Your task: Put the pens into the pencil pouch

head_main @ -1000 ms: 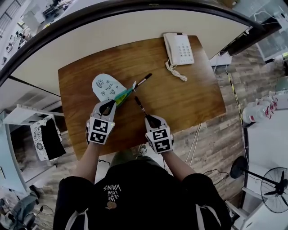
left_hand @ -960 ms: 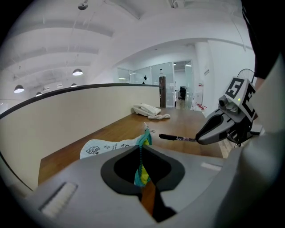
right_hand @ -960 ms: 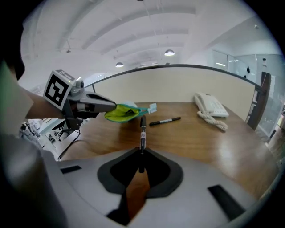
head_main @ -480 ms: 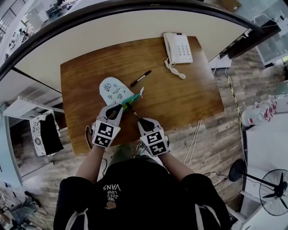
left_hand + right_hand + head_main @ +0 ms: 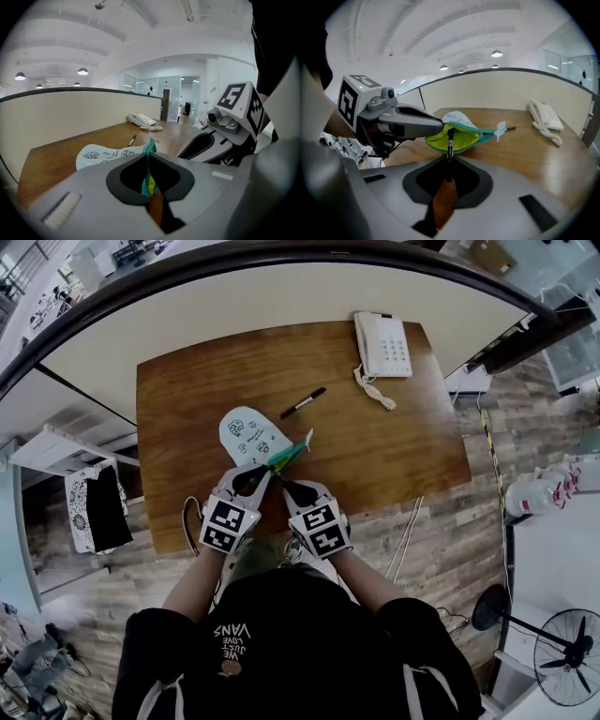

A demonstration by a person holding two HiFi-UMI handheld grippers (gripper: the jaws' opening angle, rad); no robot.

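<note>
jaws tight: left gripper [image 5: 260, 472] on teal-edged, doodled white pouch [image 5: 247, 434], right gripper [image 5: 285, 487] on black pen [image 5: 450, 138]

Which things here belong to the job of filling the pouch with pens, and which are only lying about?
For the job: pale fabric pencil pouch with teal zip, pinched by the left gripper; slim black pen in the right gripper; second black pen on the brown wooden table.
Lying about: white desk telephone with coiled cord.
</note>
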